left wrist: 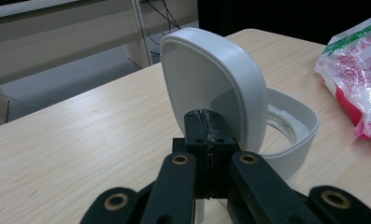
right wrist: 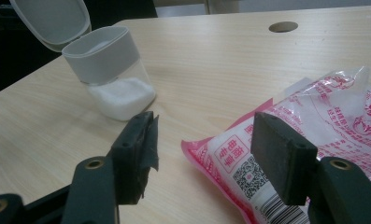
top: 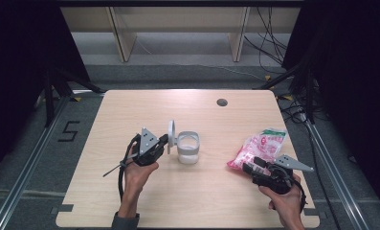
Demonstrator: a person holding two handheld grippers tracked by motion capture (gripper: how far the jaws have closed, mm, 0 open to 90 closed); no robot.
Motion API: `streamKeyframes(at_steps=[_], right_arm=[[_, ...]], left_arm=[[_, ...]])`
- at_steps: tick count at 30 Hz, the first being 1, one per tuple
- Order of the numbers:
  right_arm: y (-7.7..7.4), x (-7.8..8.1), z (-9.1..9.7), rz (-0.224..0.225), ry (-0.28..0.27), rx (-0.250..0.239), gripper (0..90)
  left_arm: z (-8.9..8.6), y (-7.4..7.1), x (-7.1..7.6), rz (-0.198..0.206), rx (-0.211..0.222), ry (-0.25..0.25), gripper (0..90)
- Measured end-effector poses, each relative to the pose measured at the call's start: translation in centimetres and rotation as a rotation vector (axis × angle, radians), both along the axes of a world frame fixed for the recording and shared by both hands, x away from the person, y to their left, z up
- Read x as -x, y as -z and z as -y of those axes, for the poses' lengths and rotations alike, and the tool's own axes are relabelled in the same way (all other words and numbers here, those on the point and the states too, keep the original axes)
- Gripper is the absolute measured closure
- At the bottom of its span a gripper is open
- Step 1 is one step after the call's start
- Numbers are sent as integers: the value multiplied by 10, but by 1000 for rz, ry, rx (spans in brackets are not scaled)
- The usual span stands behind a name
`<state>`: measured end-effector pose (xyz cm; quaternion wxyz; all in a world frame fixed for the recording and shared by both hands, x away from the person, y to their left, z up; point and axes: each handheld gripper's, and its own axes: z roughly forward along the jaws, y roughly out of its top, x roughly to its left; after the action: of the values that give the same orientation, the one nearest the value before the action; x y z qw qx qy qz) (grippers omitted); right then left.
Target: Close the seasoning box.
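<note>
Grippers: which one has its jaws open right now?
The right gripper: its jaws stand apart at the corner of the pink bag. The left gripper is shut on the lid of the white jar.

The left hand [top: 139, 173] comes in from the bottom edge, forearm angled slightly rightward, and holds the left hand-held gripper [top: 165, 142] low and level, pointing right. Its 2 black jaws are pressed together. The right hand [top: 284, 201] enters at the bottom right and holds the right hand-held gripper [top: 250, 165] low, pointing left and away. Its jaws stand apart, pads [right wrist: 139, 140] pressing on nothing.
</note>
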<state>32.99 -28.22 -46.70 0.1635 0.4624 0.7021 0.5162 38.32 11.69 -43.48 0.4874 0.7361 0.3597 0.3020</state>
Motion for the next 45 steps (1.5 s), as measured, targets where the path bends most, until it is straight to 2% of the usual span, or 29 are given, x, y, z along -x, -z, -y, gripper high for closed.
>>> streamKeyframes(at_steps=[1, 4, 6, 7, 8, 9, 11, 13, 14, 15, 21, 25, 28, 29, 31, 33, 35, 38, 39, 40, 41, 42, 43, 45], right_arm=[[1, -1, -1, 8, -3, -14, 408], [1, -1, 0, 16, 4, 4, 408], [0, 1, 0, -4, 1, 8, 407], [1, 0, -1, 9, 1, -1, 408], [1, 0, 0, 1, -8, -3, 408], [-1, 2, -2, -22, 11, -12, 408], [-1, 2, -2, -19, 10, -9, 408], [-1, 2, -2, -20, 10, -8, 408], [-1, 2, -2, -20, 10, -9, 408], [-1, 2, -1, -17, 8, -1, 408], [0, 3, -3, -20, 14, -21, 408], [-1, 3, -2, -26, 11, -11, 408], [-1, 4, -3, -35, 11, -15, 408], [-1, 3, -2, -25, 10, -10, 408], [-1, 4, -3, -34, 11, -16, 407], [-1, 4, -3, -33, 10, -15, 407], [-1, 4, -3, -23, 9, -12, 407], [0, 3, -4, -12, 7, -29, 405], [1, 2, -3, -7, 6, -17, 405], [1, 3, -4, -8, 7, -24, 404], [1, 1, -2, 17, -7, -6, 404], [0, 2, -2, -4, -11, -5, 404], [0, 2, -2, -11, -15, -2, 404], [0, 2, -2, -1, -14, 15, 403]], left_arm=[[1, 0, 0, 2, 5, -2, 894], [2, -2, 1, 7, 5, 1, 894], [2, -2, 2, 9, 4, 7, 894], [3, -3, 2, 9, 2, 5, 894], [3, -3, 2, 11, 5, 8, 894], [4, -3, 3, 11, 7, 9, 893], [6, -2, 2, 13, 16, 14, 893], [6, -3, 3, 14, 8, 21, 893], [7, -3, 0, 39, 2, 42, 892], [7, -4, 1, 36, -9, 40, 891], [12, -6, 5, 40, 6, 64, 872], [12, -8, 7, 42, 19, 78, 845], [11, -9, 9, 43, 20, 86, 807], [11, -9, 10, 41, 29, 93, 788], [10, -9, 12, 36, 42, 102, 731], [9, -10, 15, 16, 44, 125, 682], [10, -9, 17, 5, 68, 136, 623], [11, -8, 19, -13, 52, 146, 540], [12, -7, 20, -12, 48, 148, 528], [12, -7, 21, -14, 48, 150, 518], [13, -6, 21, -15, 69, 149, 499], [13, -5, 22, -17, 71, 150, 478], [13, -5, 23, -20, 55, 147, 456], [14, -4, 25, -21, 53, 150, 433]])
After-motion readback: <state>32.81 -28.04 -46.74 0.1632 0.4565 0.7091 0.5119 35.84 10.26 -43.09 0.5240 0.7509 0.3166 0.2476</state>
